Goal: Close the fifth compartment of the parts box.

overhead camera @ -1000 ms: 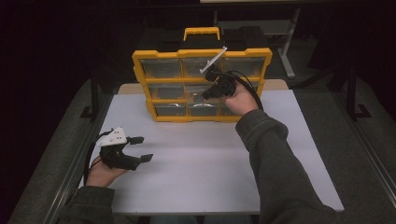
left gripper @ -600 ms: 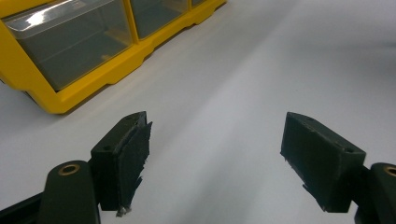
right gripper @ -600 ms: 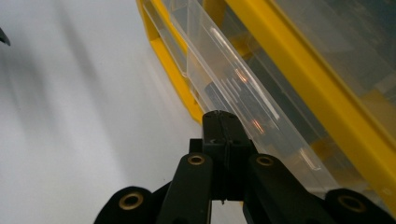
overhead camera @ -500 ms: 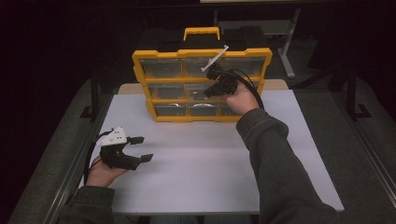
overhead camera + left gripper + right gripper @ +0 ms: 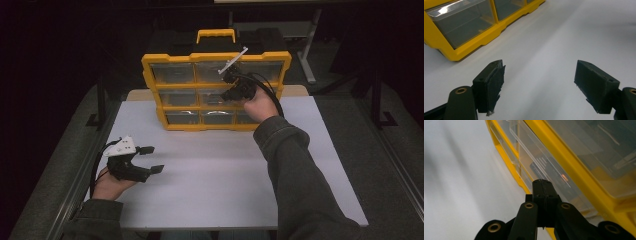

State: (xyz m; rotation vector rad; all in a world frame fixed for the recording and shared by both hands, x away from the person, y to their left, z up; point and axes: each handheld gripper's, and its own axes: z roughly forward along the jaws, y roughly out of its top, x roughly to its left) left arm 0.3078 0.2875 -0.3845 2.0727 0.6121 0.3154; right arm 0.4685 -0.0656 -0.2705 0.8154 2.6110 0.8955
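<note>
The yellow organizer stands upright at the table's far edge; its clear drawers show little inside. The right gripper, jaws pressed together, touches a middle drawer. The left gripper, jaws apart, holds nothing, well before the organizer.

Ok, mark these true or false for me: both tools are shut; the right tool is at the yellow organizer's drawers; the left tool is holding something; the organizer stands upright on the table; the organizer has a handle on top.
1. Both tools are shut. False: the right tool is shut, but the left tool stands open.
2. The right tool is at the drawers of the organizer. True, in the middle row toward the right.
3. The left tool holds something. False: nothing is between its jaws, just bare table under it.
4. The organizer stands upright on the table. True.
5. It has a handle on top. True.
</note>
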